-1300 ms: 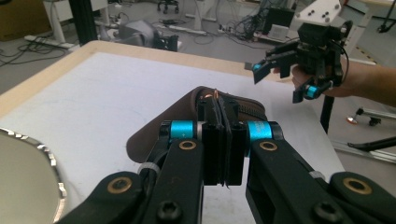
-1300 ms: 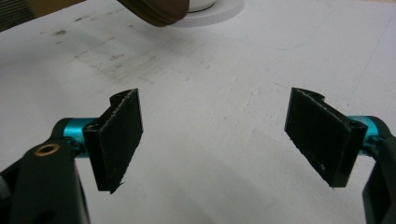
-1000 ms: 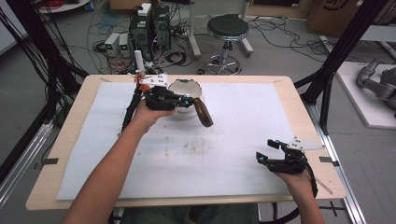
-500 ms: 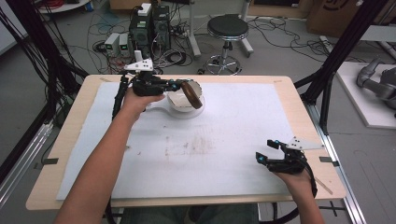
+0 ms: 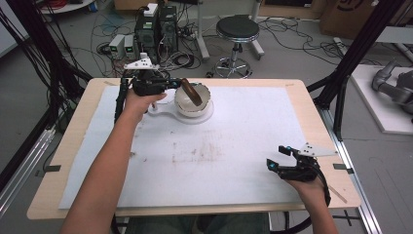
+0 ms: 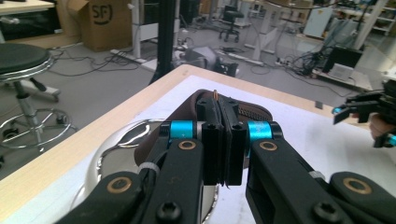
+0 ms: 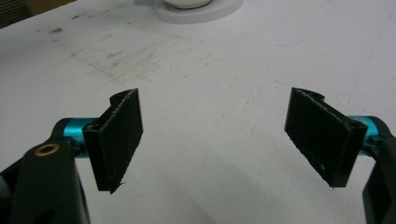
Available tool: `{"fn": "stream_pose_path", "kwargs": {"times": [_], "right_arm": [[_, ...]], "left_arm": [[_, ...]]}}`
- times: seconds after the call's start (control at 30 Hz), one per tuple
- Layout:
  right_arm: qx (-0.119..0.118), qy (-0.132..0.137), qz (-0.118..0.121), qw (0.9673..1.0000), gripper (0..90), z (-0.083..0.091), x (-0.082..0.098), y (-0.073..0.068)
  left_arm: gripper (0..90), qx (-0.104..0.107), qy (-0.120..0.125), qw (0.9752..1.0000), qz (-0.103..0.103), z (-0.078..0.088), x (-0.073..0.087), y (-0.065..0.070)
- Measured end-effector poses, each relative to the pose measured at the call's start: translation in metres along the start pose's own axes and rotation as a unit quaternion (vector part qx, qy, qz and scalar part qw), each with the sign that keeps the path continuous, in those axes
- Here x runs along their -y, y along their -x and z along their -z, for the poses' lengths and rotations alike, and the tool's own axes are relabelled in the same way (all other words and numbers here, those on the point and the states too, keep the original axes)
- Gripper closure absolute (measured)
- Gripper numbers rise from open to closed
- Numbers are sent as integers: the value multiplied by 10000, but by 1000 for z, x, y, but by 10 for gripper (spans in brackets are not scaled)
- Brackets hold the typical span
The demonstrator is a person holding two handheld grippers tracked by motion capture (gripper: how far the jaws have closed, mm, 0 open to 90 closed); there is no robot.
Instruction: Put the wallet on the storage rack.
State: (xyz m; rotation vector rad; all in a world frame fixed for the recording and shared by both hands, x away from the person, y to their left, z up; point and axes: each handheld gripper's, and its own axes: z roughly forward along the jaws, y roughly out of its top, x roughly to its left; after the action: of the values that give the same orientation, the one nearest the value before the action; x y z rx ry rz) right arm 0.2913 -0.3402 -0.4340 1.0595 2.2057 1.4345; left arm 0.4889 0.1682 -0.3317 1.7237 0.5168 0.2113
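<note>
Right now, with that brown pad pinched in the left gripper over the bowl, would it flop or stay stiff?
Probably fairly stiff: the brown pad juts out tilted from the left gripper without drooping. It looks thin, so likely light. Held by its edge alone above the bowl, it could slip or swing if jolted.

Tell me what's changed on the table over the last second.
The left gripper carried the brown pouch away from the person toward the table's far edge, and now holds it over the white bowl; its fingers stay clamped on the pouch. The right gripper stayed open near the front right corner, and the bowl kept its place on its white stand.
</note>
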Motion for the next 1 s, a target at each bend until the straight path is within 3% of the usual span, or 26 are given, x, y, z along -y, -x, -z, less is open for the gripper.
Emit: {"fn": "stream_pose_path", "kwargs": {"times": [0.13, 0.3, 0.33, 0.37, 0.43, 0.47, 0.7, 1.0], "right_arm": [[2, -10, 53, 10000, 196, -1, -1, -2], [1, -5, 23, 10000, 195, 0, -1, -1], [11, 11, 28, 10000, 196, 0, -1, -1], [1, 12, 20, 10000, 196, 0, -1, -1], [-6, -5, 19, 10000, 196, 0, 0, -1], [-3, -7, 29, 10000, 196, 0, 0, -1], [-14, -10, 5, 10000, 196, 0, 0, -1], [-33, 4, 33, 10000, 196, -1, -2, -2]], "left_arm": [[887, -116, 11, 9999, 69, -1, 3, -4], [883, -249, -185, 9995, 77, -5, 7, -5], [862, -309, -179, 9993, 87, -6, 7, -4], [782, -339, -203, 9992, 91, -6, 7, -4], [741, -371, -234, 9990, 66, -8, 6, -2], [689, -371, -251, 9989, 97, -8, 6, -2], [608, -361, -302, 9988, 99, -8, 4, 3], [557, -243, -218, 9995, 28, 5, 2, 17]]}}
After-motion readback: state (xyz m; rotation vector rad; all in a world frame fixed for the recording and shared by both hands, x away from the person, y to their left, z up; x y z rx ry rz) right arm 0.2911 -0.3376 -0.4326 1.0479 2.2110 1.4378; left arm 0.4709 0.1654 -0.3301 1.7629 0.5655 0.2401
